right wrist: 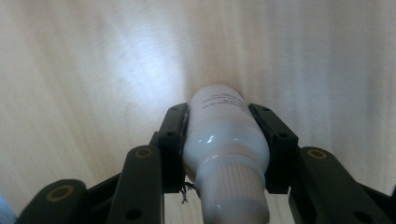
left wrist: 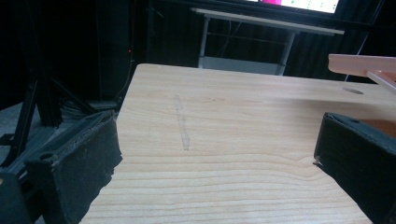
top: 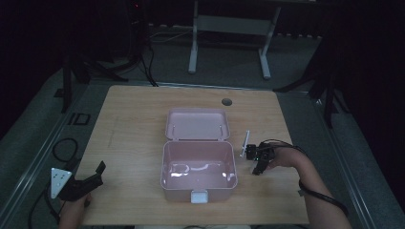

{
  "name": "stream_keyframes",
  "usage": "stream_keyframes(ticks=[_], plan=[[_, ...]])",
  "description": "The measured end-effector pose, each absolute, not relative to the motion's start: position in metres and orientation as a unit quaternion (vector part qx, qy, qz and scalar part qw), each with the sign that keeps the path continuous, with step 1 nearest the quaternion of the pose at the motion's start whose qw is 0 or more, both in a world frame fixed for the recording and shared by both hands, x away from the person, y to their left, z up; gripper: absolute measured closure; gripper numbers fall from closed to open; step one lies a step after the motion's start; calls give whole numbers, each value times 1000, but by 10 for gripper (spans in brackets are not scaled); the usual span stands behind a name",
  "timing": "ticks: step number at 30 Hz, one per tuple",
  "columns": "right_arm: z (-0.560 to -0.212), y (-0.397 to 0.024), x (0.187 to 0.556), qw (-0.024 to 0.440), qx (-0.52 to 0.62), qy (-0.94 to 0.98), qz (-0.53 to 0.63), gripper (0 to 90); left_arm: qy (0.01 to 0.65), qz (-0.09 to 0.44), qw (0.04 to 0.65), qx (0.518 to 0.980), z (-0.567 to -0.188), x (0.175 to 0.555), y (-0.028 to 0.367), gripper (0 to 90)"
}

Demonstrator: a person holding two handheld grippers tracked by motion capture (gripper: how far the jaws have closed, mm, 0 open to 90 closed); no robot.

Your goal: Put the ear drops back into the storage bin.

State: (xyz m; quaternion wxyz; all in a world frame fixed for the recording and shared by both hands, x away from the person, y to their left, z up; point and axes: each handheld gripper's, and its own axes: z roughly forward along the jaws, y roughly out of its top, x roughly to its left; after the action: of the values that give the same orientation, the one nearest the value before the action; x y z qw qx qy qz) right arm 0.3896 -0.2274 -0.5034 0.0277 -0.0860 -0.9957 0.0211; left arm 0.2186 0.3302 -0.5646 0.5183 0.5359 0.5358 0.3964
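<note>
A small white bottle (right wrist: 224,140) sits closest to the lens in the right gripper view, clamped between the two black jaws of the right gripper (right wrist: 226,140), which press on its sides just above the ribbed cap. Its long axis runs straight out along the jaws, cap end toward the camera and rounded base pointing away at the wooden table (top: 129,124) beneath. In the high view this gripper (top: 255,160) hangs just beside the right wall of an open pink box (top: 165,164), whose lid (top: 197,124) lies folded back on the far side and whose white latch (top: 199,196) faces the person. The box appears empty, and it lies to the left of the held bottle, so the right hand is by far the nearer one to it; a short shift leftward over the rim would likely bring the bottle above the cavity. The left gripper (top: 83,183) rests near the table's front left corner, well apart from the box, its jaws spread wide with nothing between them.
</note>
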Motion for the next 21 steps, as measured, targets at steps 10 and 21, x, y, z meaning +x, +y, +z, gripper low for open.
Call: stream_keyframes(ticks=[10,21], plan=[[-501,-228,369,-13,-1,-999,46,594,537,395,518,536,-565,219,330,4],[-500,-225,354,-35,36,-997,53,595,537,396,518,536,-565,219,330,4]])
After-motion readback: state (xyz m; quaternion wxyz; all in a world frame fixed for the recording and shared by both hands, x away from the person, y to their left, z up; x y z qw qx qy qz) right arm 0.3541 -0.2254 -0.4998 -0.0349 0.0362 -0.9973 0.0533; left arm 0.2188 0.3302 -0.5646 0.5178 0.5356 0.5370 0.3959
